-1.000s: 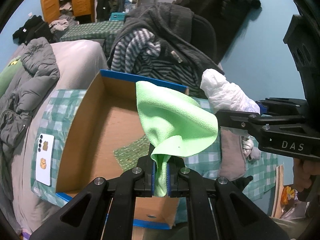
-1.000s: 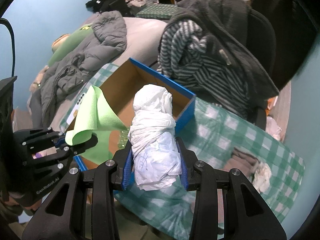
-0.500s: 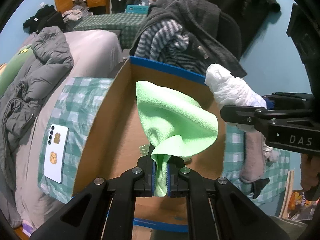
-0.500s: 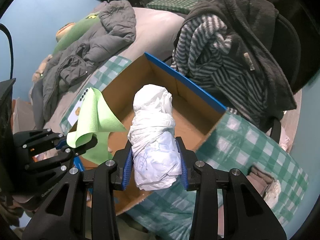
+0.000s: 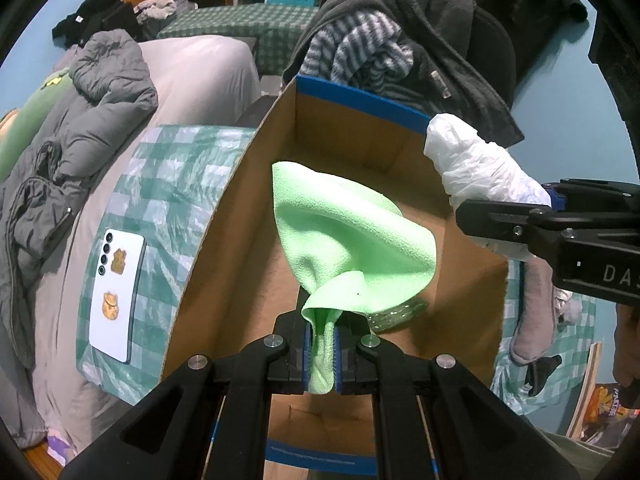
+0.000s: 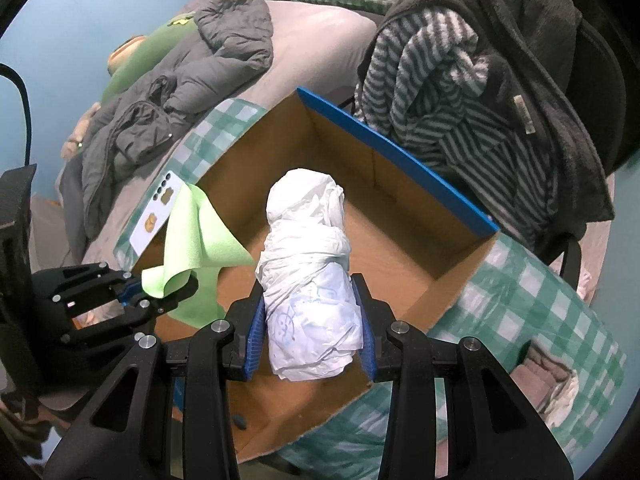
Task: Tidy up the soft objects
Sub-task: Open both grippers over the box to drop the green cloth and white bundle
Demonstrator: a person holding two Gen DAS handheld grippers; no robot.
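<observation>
The left gripper (image 5: pixel 322 354) is clamped almost fully together on a bunched corner of the green cloth (image 5: pixel 352 236), which fans out beyond the fingertips, its free edge spreading over the open cardboard box (image 5: pixel 248 184). The right gripper (image 6: pixel 313 338) grips the white plastic-bag bundle (image 6: pixel 308 276) at its lower half, jaws partly apart and pressed on both its sides; the bundle's long axis runs along the fingers, its rounded end pointing forward past the tips over the box interior. The box sits on a green checked cloth (image 6: pixel 532 292), a white phone (image 5: pixel 116 292) lying beside its left wall.
</observation>
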